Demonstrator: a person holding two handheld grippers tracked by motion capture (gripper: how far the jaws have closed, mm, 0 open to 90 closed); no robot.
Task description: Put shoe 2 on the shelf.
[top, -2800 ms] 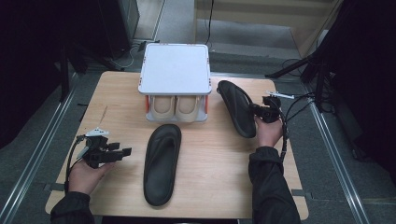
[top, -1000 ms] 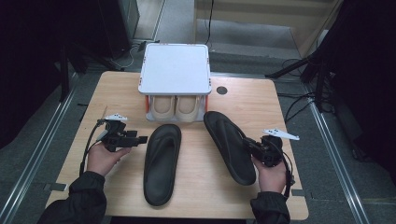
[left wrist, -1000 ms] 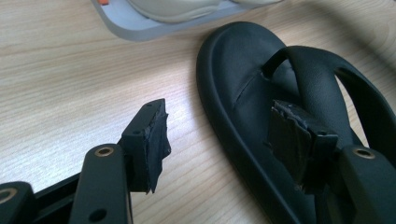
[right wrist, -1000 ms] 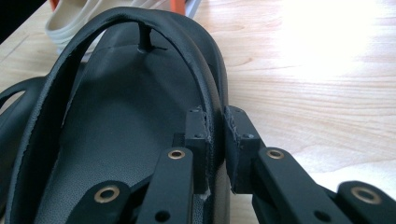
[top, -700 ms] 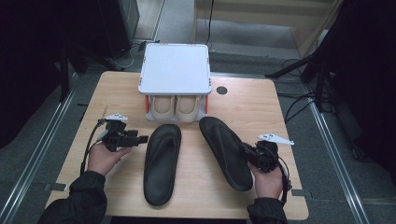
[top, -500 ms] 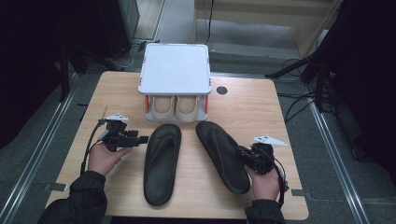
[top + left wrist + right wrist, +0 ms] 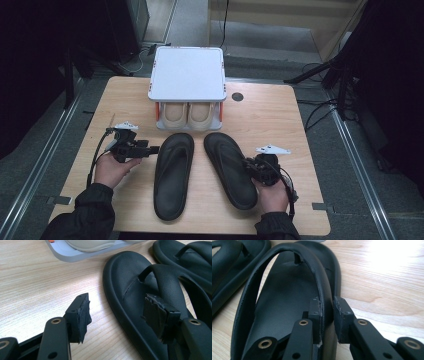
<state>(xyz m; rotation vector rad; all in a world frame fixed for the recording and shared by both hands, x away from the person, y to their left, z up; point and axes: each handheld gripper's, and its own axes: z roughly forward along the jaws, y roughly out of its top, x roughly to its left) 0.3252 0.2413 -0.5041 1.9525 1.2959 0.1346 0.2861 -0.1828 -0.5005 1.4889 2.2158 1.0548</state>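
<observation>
Two black thong sandals lie side by side on the wooden table. My left gripper [image 7: 152, 149] stands open beside the left sandal [image 7: 172, 175]; in the left gripper view, this gripper [image 7: 120, 315] has one pad over bare wood and the other over that sandal's [image 7: 130, 277] strap. At the outer side of the right sandal [image 7: 230, 167] is my right gripper [image 7: 248, 167]. In the right gripper view, the right gripper [image 7: 327, 307] straddles the strap [image 7: 312, 265]; its jaws have just been opening, and one pad stands a sliver off the strap.
A small shoe rack with a white top [image 7: 187, 75] stands at the back middle, with a pair of beige shoes [image 7: 187, 114] under it. A dark round hole [image 7: 237, 96] sits right of the rack. The table edge runs close behind both hands.
My right hand has carried the right sandal leftward and down onto the table next to the left one. The left gripper has stayed put over the last second.
</observation>
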